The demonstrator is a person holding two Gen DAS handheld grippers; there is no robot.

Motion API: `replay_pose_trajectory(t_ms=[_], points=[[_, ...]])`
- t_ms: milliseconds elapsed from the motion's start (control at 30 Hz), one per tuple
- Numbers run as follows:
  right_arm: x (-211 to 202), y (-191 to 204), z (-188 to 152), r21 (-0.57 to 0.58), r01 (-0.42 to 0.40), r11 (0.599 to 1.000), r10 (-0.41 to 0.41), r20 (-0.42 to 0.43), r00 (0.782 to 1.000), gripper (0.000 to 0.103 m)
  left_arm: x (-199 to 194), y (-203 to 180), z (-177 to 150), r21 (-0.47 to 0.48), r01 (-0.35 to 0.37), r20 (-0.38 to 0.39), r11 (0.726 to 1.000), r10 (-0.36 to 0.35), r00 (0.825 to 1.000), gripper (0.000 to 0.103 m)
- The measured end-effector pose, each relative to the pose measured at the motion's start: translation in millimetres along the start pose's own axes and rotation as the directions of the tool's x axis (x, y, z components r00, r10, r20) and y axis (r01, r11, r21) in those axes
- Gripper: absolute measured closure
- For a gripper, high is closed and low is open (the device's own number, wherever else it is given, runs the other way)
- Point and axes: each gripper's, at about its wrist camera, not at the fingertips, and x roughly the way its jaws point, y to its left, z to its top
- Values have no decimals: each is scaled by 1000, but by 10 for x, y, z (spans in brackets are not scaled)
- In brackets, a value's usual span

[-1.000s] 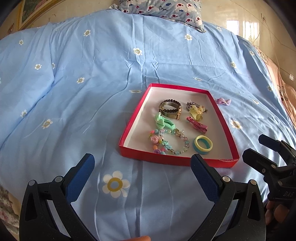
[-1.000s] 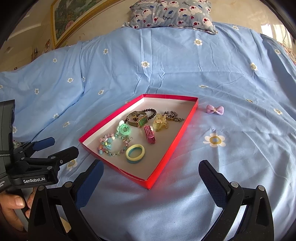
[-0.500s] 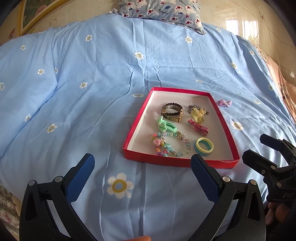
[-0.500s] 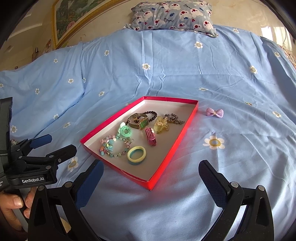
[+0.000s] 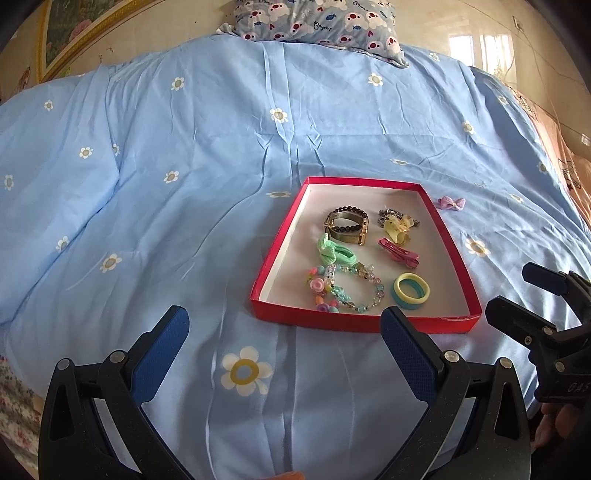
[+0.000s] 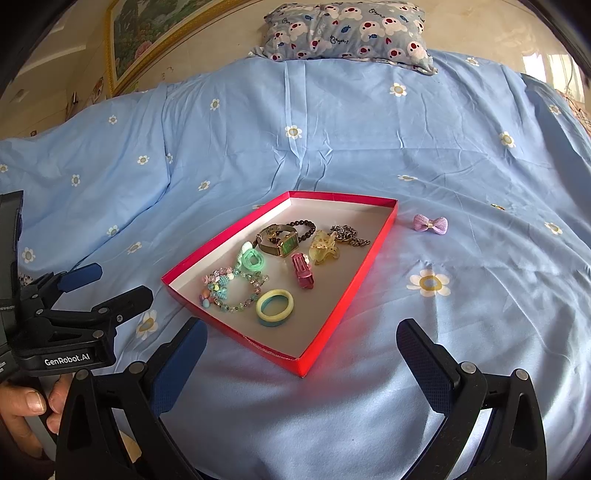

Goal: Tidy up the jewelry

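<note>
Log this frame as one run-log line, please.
left gripper: open, empty | right gripper: open, empty | red tray: holds jewelry | purple bow: on bedspread outside tray, untouched

The blue flowered bed (image 6: 369, 155) carries a red tray (image 6: 345, 299), purple bow (image 6: 430, 224) and pillow (image 6: 347, 31).

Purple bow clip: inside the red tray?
No, the purple bow clip lies on the blue bedspread, just outside the red tray.
</note>
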Motion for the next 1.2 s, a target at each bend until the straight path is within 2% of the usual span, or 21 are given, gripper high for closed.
replay_pose_trajectory(t_ms=[1200], points=[[-29, 48, 3, -12, -2, 1000, 2, 3, 1000, 0, -62, -19, -7, -7, 5, 5, 1000, -5, 1000, 0]])
